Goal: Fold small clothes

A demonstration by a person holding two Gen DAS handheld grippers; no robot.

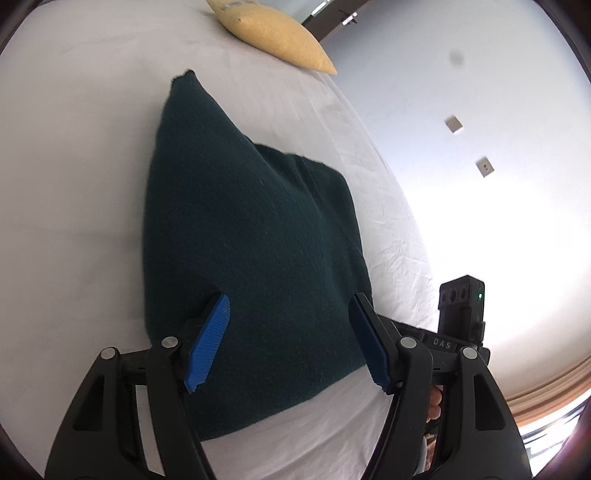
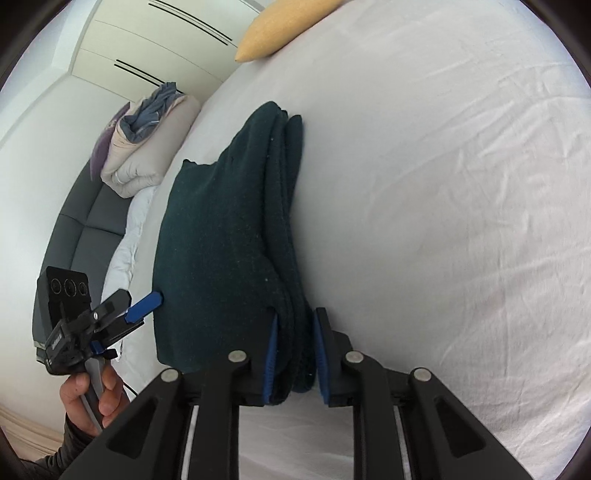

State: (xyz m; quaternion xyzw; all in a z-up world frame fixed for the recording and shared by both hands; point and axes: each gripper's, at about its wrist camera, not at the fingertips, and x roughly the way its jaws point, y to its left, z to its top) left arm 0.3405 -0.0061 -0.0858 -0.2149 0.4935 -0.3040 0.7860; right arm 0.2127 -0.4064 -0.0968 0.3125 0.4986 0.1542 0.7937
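Note:
A dark green knitted garment point(image 1: 251, 236) lies folded in layers on the white bed sheet point(image 1: 74, 166). My left gripper point(image 1: 289, 301) hovers over its near part, open, with nothing between the blue pads point(image 1: 208, 343). In the right wrist view the garment point(image 2: 221, 240) shows its stacked folded edge on the right side. My right gripper point(image 2: 297, 315) is shut on that thick edge near the front corner, a pad on each side of the layers. The left gripper point(image 2: 125, 317), held by a hand point(image 2: 96, 402), stands open just beside the garment's left edge.
A yellow pillow point(image 1: 273, 33) lies at the far end of the bed sheet point(image 2: 461, 184). A pile of folded bedding point(image 2: 144, 140) rests on a grey padded bench point(image 2: 77, 229) beside the bed. White wardrobe doors point(image 2: 155, 40) stand behind it.

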